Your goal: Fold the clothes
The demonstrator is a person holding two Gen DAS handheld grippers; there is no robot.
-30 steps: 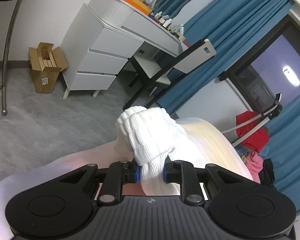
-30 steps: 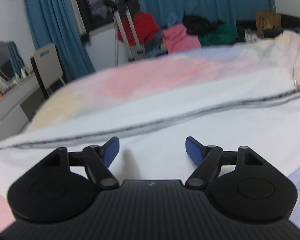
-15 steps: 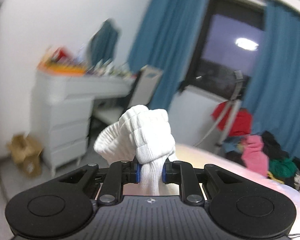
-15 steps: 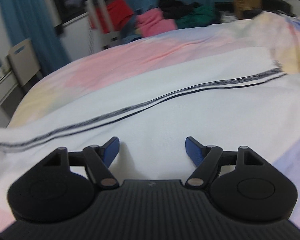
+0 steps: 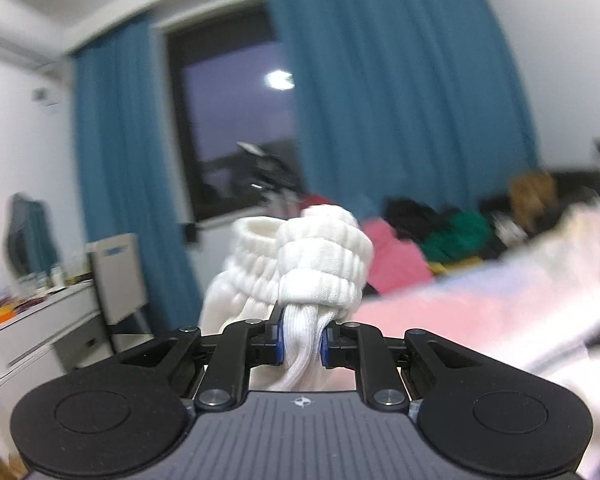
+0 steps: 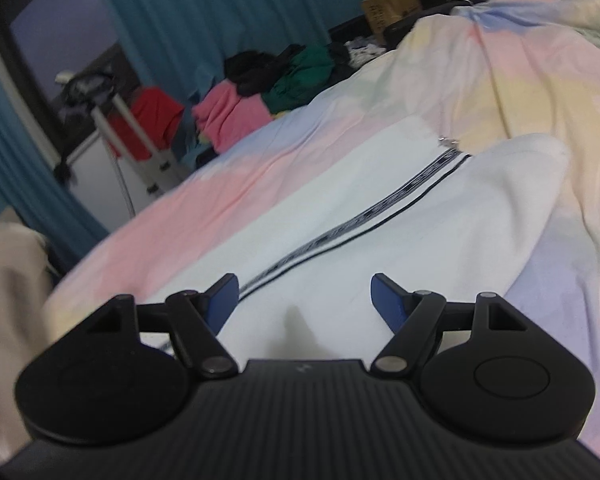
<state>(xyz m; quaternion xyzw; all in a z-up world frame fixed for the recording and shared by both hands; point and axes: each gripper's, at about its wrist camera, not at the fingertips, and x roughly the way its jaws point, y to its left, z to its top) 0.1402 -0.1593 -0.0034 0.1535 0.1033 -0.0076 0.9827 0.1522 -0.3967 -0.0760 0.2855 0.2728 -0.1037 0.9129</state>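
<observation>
My left gripper (image 5: pixel 303 345) is shut on a bunched end of a white ribbed garment (image 5: pixel 320 256), held up in the air above the bed. The ribbed cuff bulges over the blue pads. In the right wrist view the same white garment (image 6: pixel 340 208) lies spread on the pastel bedsheet (image 6: pixel 228 196), with a black-and-white striped band (image 6: pixel 380 216) running diagonally along it. My right gripper (image 6: pixel 303 298) hovers open just above the garment, with nothing between its fingers.
A heap of pink, green, black and red clothes (image 6: pixel 260 92) sits beyond the far side of the bed. Blue curtains (image 5: pixel 400 100) frame a dark window. A white desk (image 5: pixel 32 332) and chair (image 5: pixel 118 276) stand at left. A cardboard box (image 6: pixel 392 12) is at the back.
My left gripper has swung up and rightward with the white cuff, from facing the dresser to facing the window. My right gripper has shifted over the garment, staying open.
</observation>
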